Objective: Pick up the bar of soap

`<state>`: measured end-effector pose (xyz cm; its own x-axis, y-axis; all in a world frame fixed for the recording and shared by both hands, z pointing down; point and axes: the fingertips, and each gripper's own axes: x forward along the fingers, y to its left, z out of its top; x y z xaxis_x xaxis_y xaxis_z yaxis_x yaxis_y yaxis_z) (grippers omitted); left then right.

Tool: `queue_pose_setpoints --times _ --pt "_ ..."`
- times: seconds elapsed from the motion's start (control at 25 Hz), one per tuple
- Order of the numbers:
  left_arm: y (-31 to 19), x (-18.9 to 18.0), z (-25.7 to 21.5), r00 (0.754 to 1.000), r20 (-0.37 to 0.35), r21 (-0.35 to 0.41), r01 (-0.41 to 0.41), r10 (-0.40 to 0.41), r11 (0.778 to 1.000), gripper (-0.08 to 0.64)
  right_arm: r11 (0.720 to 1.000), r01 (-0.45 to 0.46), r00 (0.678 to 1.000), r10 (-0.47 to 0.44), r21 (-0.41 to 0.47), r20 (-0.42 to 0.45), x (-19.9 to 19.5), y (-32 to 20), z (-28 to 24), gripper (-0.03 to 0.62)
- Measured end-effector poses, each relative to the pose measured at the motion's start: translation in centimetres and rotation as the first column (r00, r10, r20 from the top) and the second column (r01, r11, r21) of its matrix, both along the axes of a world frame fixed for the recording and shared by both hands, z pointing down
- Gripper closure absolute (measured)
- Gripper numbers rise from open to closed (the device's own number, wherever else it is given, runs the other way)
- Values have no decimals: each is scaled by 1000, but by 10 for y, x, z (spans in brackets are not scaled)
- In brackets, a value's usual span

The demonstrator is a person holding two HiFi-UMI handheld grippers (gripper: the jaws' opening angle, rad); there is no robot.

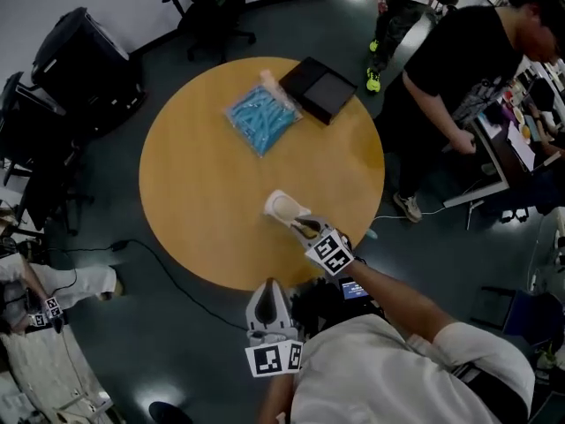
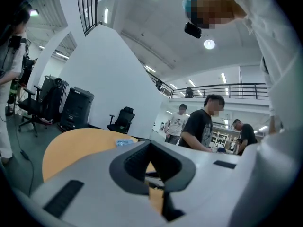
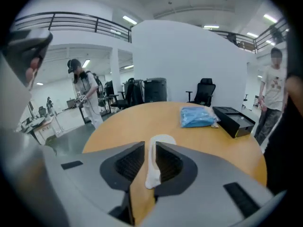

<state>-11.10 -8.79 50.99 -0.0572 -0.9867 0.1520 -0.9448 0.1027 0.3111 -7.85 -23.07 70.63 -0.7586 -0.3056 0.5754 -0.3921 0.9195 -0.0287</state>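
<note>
**Reviewer:** Location of the item?

**Operator:** The bar of soap point(image 3: 160, 142) is at the near side of the round table point(image 1: 199, 193), well apart from the blue packet point(image 1: 262, 117) and the black box point(image 1: 320, 88) on the far side. It sits between the jaws of my right gripper point(image 3: 150, 154). I cannot tell whether its underside rests on the wood.

**Reviewer:** State of both grippers?

**Operator:** The right jaws stand narrow, and the pads appear to press both faces of the white bar. The grip is at its near end, and the rounded far end sticks out beyond the tips. My left gripper point(image 2: 150, 143) is drawn together on nothing and is held off the table's edge, close to my body.

**Reviewer:** Material and form?

**Operator:** The bar is white and matte, an oval with soft edges and no corners. The tabletop is smooth light wood. My pads are dark and ribbed.

**Reviewer:** Handling assessment?

**Operator:** I judge it light, stiff and probably slick. The curved faces could let it squirt forward out of an end grip. I recommend a hold nearer mid-length, across the thin dimension, with moderate pressure. Too much may dent or chip it.
</note>
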Motion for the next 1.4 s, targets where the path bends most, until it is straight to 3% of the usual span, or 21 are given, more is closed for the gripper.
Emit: queue_pose_setpoints --times 0.08,0.32,0.52,0.72,0.88,1.0,1.16,1.28,1.4 --pt "-4 0 2 1000 1 -9 -9 9 1000 557 1000 21 997 -21 2 -79 -8 -16 23 431" --pt "-11 -6 19 996 -85 -67 -8 2 998 557 996 91 974 -88 0 -209 -33 -39 58 338" --pt "-10 -11 18 1000 -29 -75 5 -7 997 557 994 105 947 -97 10 -306 -39 -52 79 325" --pt "-1 -22 25 998 -51 -91 38 -43 995 557 994 102 948 -112 -49 -297 -43 -50 85 327" --pt "1 -26 26 999 -3 -97 44 -45 994 557 995 96 945 -95 -13 -313 -45 -54 83 331" --pt "6 -29 21 999 6 -88 53 -53 995 557 996 85 960 -71 41 -269 -42 -50 63 333" --pt "3 -39 10 994 86 -60 77 -72 995 557 988 91 984 -70 127 -161 -40 -38 -1 333" --pt "-3 -47 -7 991 98 -5 96 -96 995 557 986 12 999 -19 169 41 -25 -21 -81 333" --pt "-9 -50 -27 989 110 55 92 -98 994 557 978 -83 960 27 193 278 0 6 -168 333"
